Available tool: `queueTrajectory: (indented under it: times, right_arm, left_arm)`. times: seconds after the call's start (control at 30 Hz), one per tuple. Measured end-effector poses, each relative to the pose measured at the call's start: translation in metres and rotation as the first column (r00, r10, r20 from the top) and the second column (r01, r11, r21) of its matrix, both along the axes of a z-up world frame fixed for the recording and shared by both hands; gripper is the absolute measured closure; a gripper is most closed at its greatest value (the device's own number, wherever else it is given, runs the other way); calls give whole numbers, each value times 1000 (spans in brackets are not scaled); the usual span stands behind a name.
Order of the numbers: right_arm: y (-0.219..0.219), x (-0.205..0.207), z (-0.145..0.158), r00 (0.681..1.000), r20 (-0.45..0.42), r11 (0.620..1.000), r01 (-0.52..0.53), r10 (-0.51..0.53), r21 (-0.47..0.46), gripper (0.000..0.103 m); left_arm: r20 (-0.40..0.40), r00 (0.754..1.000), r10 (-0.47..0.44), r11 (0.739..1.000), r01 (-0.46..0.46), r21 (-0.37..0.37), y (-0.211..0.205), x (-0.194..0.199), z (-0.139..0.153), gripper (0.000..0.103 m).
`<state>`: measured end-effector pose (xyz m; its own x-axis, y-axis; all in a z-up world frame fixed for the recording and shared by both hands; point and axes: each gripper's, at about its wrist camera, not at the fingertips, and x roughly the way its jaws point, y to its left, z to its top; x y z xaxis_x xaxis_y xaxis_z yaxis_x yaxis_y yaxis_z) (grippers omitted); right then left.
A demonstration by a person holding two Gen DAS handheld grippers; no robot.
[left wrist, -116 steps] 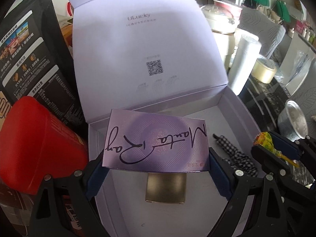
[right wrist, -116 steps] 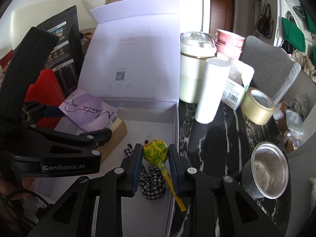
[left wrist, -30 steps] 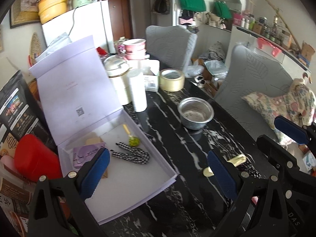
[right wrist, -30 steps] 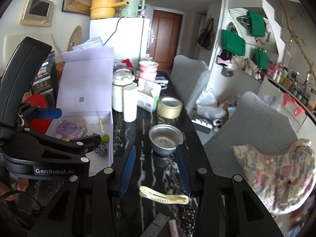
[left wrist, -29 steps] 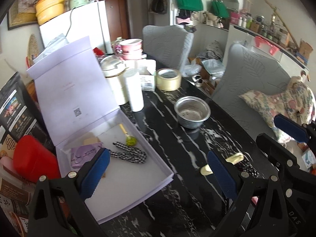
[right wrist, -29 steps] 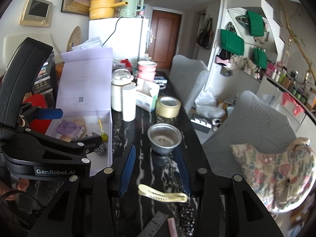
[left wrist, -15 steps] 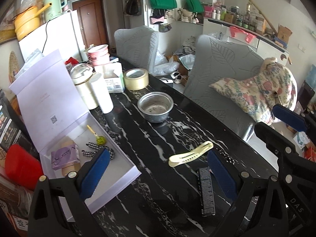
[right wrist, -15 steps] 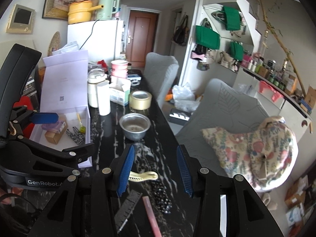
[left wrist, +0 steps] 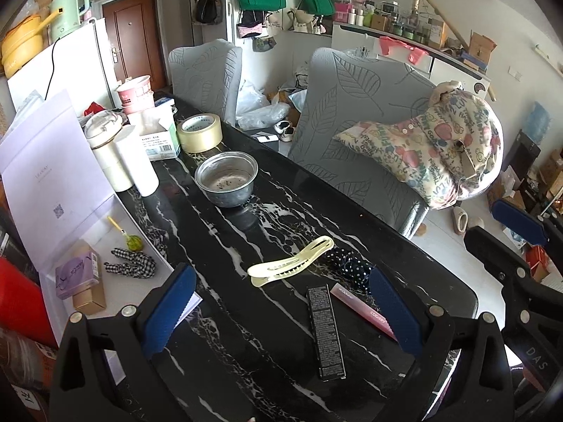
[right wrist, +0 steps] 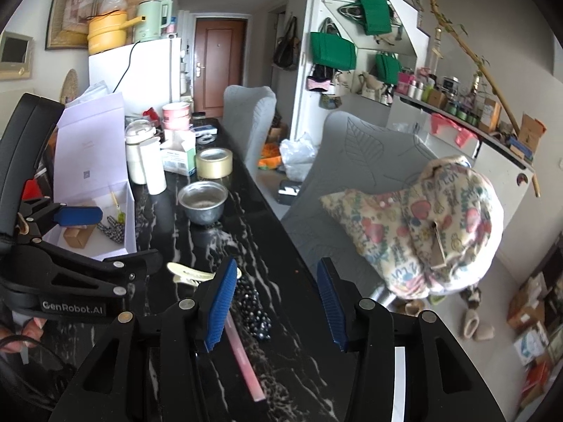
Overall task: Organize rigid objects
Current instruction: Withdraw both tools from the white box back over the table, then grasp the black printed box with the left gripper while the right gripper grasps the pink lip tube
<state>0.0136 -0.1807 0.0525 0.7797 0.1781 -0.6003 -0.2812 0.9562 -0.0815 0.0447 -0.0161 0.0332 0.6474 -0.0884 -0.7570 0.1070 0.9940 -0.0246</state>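
Note:
The open lilac box [left wrist: 147, 288] at the left holds a purple carton [left wrist: 75, 274], a checked scrunchie [left wrist: 132, 266] and a green lollipop [left wrist: 133, 242]. On the black marble table [left wrist: 211, 267] lie a cream hair clip [left wrist: 292, 266], a black slim box [left wrist: 324, 330], a pink tube [left wrist: 364, 311] and a dotted scrunchie [left wrist: 348, 263]. My left gripper [left wrist: 281, 316] is open and empty above the slim box. My right gripper [right wrist: 276, 302] is open and empty above the table's right edge, with the pink tube [right wrist: 242, 355] and the clip [right wrist: 190, 273] to its left.
A steel bowl [left wrist: 227, 179], a tape roll [left wrist: 200, 133], a white cylinder [left wrist: 139, 165] and a cream jar [left wrist: 105, 151] stand at the table's far end. Two grey chairs [left wrist: 352, 133] line the right side, one with a patterned cushion [left wrist: 440, 151]. A red container [left wrist: 16, 302] is at the left.
Both grippers have let go of the purple carton and the lollipop, now in the box, and pulled back and to the right. The clip, slim box and pink tube have come into view.

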Motion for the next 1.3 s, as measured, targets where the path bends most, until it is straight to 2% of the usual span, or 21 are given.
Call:
queueTrajectory:
  times: [0.13, 0.3, 0.57, 0.7, 1.0, 1.17, 1.23, 1.3]
  right_arm:
    - [-8, -4, -10, 1000, -16, 1000, 3, -3, 14, 55]
    - [-12, -6, -25, 999, -36, 999, -23, 25, 35, 55]
    - [-15, -5, -57, 993, -98, 995, -55, 62, 78, 55]
    - [-20, -3, -74, 988, -132, 993, -65, 78, 98, 55]
    - [-26, -6, -103, 975, -190, 989, -93, 115, 119, 55]
    - [-27, -6, -116, 967, -212, 985, -111, 138, 132, 55]
    - [-26, -6, -120, 964, -221, 984, -120, 147, 132, 55]
    - [-25, -5, -125, 961, -226, 983, -132, 159, 130, 55]
  left_arm:
    - [7, 999, 34, 999, -34, 11, -2, -5, -9, 2]
    - [-27, 999, 34, 999, -34, 21, -5, -9, -25, 2]
    - [-94, 996, -7, 997, 14, 76, -19, -14, -60, 2]
    - [-139, 990, -19, 998, 28, 58, -23, -12, -76, 2]
    - [-179, 983, -40, 997, 51, 59, -33, -16, -103, 4]
    - [-209, 977, -39, 998, 47, 33, -31, -14, -115, 14]
    - [-221, 974, -47, 998, 55, 30, -31, -13, -121, 27]
    - [-245, 968, -59, 998, 66, 18, -32, -10, -129, 37]
